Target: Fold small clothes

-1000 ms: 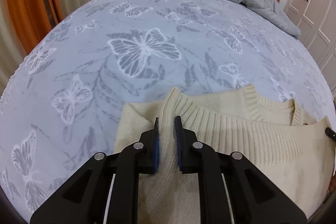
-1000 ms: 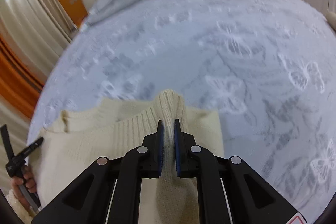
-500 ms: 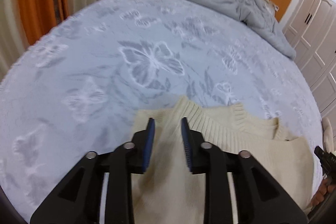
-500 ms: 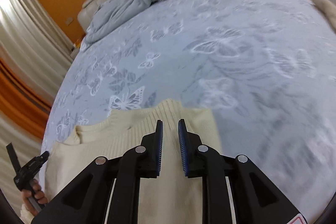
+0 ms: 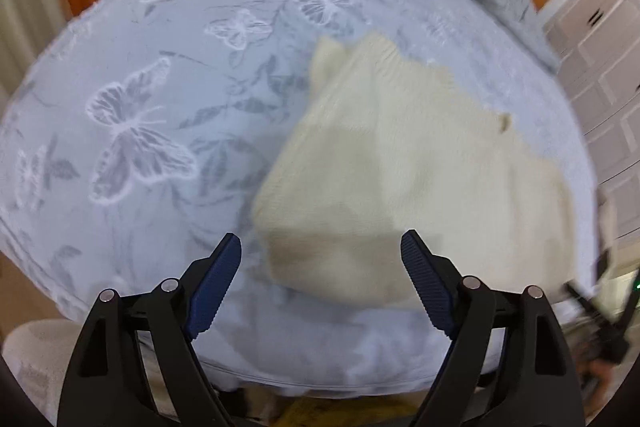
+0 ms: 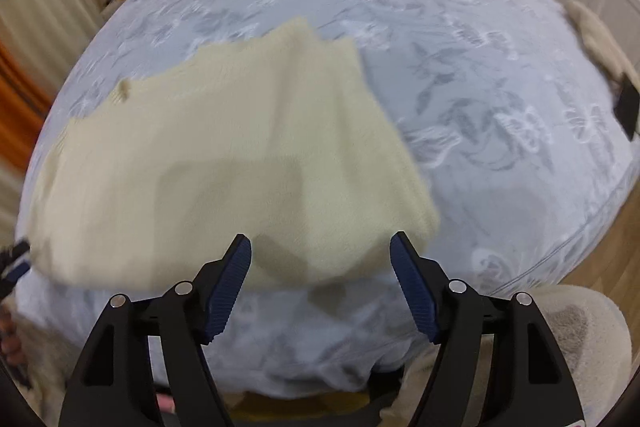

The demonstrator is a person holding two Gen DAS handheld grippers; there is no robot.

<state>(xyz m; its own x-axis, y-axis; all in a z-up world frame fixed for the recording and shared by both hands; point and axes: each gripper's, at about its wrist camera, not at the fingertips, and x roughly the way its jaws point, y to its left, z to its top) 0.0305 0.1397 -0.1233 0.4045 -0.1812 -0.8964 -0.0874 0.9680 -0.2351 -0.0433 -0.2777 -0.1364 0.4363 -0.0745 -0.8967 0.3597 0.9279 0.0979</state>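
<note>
sweater (image 5: 404, 163) flat on bedspread (image 5: 160, 75), ahead of both gaping jaws.

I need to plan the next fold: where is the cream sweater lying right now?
The cream sweater lies on the butterfly-print bedspread near the bed's front edge, ahead of both open grippers, right of centre in the left wrist view.

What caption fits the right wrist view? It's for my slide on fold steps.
Right gripper with jaws open above a folded cream sweater lying on the butterfly-print bedspread.
</note>
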